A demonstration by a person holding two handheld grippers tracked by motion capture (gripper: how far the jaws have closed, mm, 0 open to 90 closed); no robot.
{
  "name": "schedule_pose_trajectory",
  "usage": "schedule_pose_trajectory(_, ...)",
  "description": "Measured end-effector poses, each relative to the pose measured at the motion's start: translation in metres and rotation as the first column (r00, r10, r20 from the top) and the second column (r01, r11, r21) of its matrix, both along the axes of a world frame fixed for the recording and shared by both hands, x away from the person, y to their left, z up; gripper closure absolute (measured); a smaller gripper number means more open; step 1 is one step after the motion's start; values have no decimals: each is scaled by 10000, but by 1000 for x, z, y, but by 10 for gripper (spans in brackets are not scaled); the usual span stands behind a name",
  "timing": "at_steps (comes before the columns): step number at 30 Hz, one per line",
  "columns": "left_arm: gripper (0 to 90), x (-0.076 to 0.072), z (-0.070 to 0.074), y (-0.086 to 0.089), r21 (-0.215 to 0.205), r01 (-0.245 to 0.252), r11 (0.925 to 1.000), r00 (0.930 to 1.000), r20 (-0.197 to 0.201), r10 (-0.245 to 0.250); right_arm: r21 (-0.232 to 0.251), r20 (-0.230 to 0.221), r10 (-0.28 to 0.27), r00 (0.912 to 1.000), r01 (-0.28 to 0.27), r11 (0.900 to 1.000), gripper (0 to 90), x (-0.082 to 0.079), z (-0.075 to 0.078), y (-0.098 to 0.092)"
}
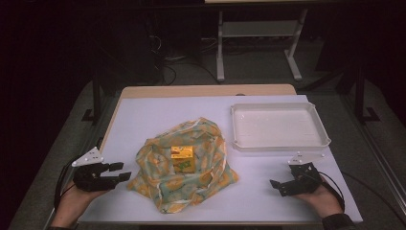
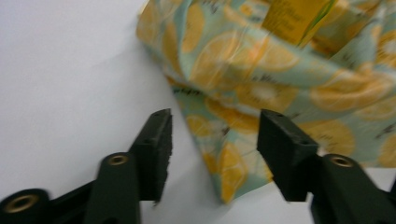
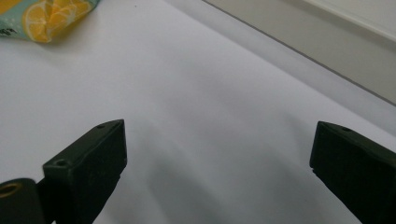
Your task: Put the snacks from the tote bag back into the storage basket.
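Black plastic jaws of the left hand-held gripper (image 1: 119, 171) are standing partly apart, with nothing pressed between the pads; in the left gripper view (image 2: 212, 156) a corner of the cloth (image 2: 261, 88) is lying in the gap between them, just ahead, without either pad touching it. This hand-held gripper is sitting in the person's left hand (image 1: 76, 196) at the near left of the worktop (image 1: 143, 115), pointing toward the cloth's left edge and just beside it. The cloth (image 1: 184, 165), pale green and printed with orange citrus slices, is lying crumpled in a heap at the middle of the white worktop, and a small yellow carton (image 1: 182, 153) is resting on top of it. The right hand-held gripper (image 1: 277, 187) is resting at the near right in the person's right hand (image 1: 321, 194), its jaws standing wide apart over bare worktop (image 3: 215, 154), well apart from the cloth. Beyond it, at the far right, a white tray (image 1: 280, 143) is sitting flat.
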State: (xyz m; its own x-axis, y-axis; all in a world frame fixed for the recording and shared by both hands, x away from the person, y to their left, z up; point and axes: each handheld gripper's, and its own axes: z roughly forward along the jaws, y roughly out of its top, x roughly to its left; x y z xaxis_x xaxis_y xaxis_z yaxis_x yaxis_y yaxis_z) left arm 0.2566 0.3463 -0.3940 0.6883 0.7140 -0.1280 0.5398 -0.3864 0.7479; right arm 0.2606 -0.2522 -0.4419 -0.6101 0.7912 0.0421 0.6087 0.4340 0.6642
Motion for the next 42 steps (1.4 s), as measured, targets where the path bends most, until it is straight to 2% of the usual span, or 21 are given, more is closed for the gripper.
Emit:
schedule_pose_trajectory(2, 529, 0, 4, -2, -66, 183, 9998, 9998, 22, -183, -10, -1, 32, 10000, -32, 10000, 35, 0, 0, 1)
schedule_pose_trajectory(3, 529, 1, 6, -4, -70, 269, 9996, 9996, 55, -269, -54, 3, 73, 10000, -73, 10000, 36, 0, 0, 1)
schedule_pose_trajectory(4, 594, 1, 9, -8, -167, 304, 9994, 9995, -30, -305, -31, -49, 95, 9999, -96, 9999, 36, 0, 1, 3)
schedule_pose_trajectory(6, 630, 1, 10, -10, -288, 288, 9992, 9996, 17, -288, -57, 14, 112, 9999, -112, 9999, 38, 0, 1, 3)
schedule_pose_trajectory(8, 728, 3, 15, -15, -377, 457, 9982, 9989, 92, -453, -32, -12, 154, 9999, -154, 9999, 41, 0, 1, 3)
schedule_pose_trajectory(11, 778, 4, 18, -20, -441, 565, 9974, 9984, 126, -560, -50, -9, 222, 9998, -222, 9997, 43, -1, 1, 4)
schedule_pose_trajectory(15, 891, 6, 23, -29, -443, 799, 9958, 9967, 165, -792, -44, -24, 297, 9996, -297, 9995, 47, -2, 2, 5)
schedule_pose_trajectory(23, 896, 18, 27, -53, -409, 1260, 9912, 9917, 317, -1248, -27, -10, 300, 9995, -300, 9995, 52, -2, 3, 5)
schedule_pose_trajectory(31, 896, 25, 26, -71, -336, 1505, 9880, 9884, 273, -1496, 17, -4, 340, 9994, -340, 9994, 54, -1, 4, 5)
schedule_pose_trajectory(42, 896, 38, 21, -98, -125, 2011, 9795, 9795, 120, -2010, 14, 52, 328, 9994, -329, 9995, 53, -1, 5, 5)
